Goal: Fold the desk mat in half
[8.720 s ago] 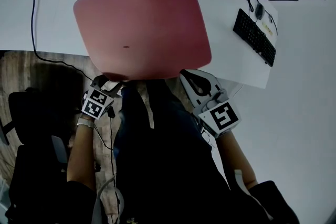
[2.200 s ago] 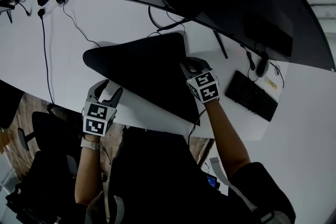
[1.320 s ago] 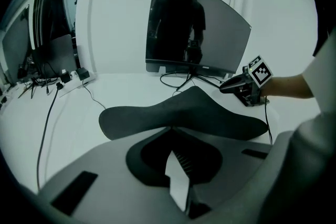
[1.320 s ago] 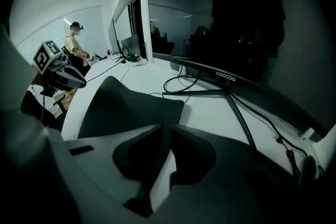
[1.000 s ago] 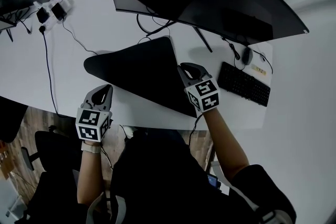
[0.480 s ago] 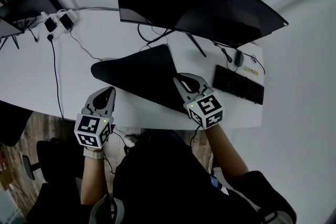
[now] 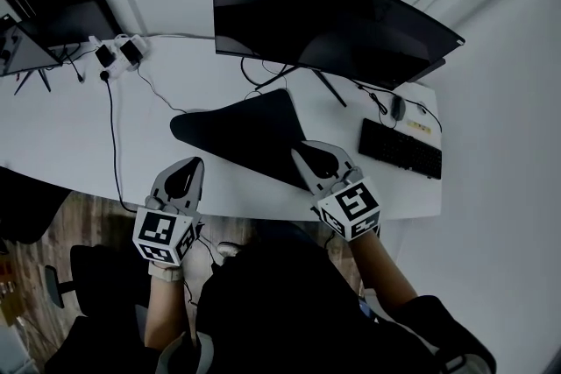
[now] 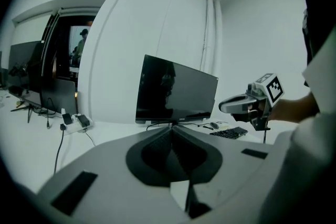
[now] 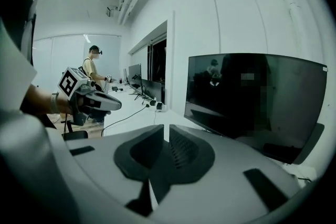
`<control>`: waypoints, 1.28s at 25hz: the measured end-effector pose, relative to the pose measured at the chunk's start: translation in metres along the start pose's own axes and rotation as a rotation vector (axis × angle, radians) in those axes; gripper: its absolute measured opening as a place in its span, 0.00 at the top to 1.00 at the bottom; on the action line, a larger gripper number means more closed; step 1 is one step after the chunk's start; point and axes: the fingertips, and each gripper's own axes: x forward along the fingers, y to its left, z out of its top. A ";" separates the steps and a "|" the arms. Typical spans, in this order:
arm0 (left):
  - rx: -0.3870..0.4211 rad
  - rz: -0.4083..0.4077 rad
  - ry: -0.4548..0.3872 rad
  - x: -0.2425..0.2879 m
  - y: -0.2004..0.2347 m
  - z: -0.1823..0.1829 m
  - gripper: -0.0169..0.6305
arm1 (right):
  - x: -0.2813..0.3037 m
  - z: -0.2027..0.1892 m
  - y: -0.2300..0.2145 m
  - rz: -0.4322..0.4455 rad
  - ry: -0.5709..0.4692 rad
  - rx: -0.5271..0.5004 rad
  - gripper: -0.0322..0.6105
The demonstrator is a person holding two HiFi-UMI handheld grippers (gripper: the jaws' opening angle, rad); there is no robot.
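The desk mat (image 7: 245, 136) lies folded on the white desk (image 7: 70, 136), dark side up, its fold running toward the monitor stand. My left gripper (image 7: 191, 164) hovers over the desk's near edge, left of the mat and clear of it, jaws shut and empty. My right gripper (image 7: 302, 151) sits at the mat's near right corner, raised off it, its jaws nearly together with only a thin slit and nothing between them. In the left gripper view the left gripper (image 8: 171, 131) points at the monitor. The right gripper (image 9: 164, 131) faces along the desk.
A wide curved monitor (image 7: 324, 22) stands behind the mat. A keyboard (image 7: 399, 149) and mouse (image 7: 397, 107) lie at the right. A power strip (image 7: 118, 52) with cables sits at the back left. A person (image 9: 93, 68) stands far off.
Both grippers have drawn back toward the desk's near edge. The right gripper has come off the mat's right side. The mat lies unmoved.
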 end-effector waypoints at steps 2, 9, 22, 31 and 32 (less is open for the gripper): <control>0.008 -0.003 -0.028 -0.010 -0.004 0.008 0.96 | -0.007 0.007 0.010 0.003 -0.017 -0.008 0.89; -0.007 -0.010 -0.097 -0.041 -0.017 0.021 0.96 | -0.031 0.027 0.042 0.011 -0.087 -0.054 0.89; 0.012 0.016 -0.212 -0.084 -0.029 0.048 0.96 | -0.051 0.042 0.077 0.021 -0.137 -0.105 0.88; 0.016 0.020 -0.209 -0.093 -0.026 0.043 0.96 | -0.051 0.044 0.082 0.023 -0.154 -0.092 0.88; 0.016 0.022 -0.210 -0.094 -0.026 0.043 0.96 | -0.050 0.044 0.082 0.024 -0.156 -0.091 0.88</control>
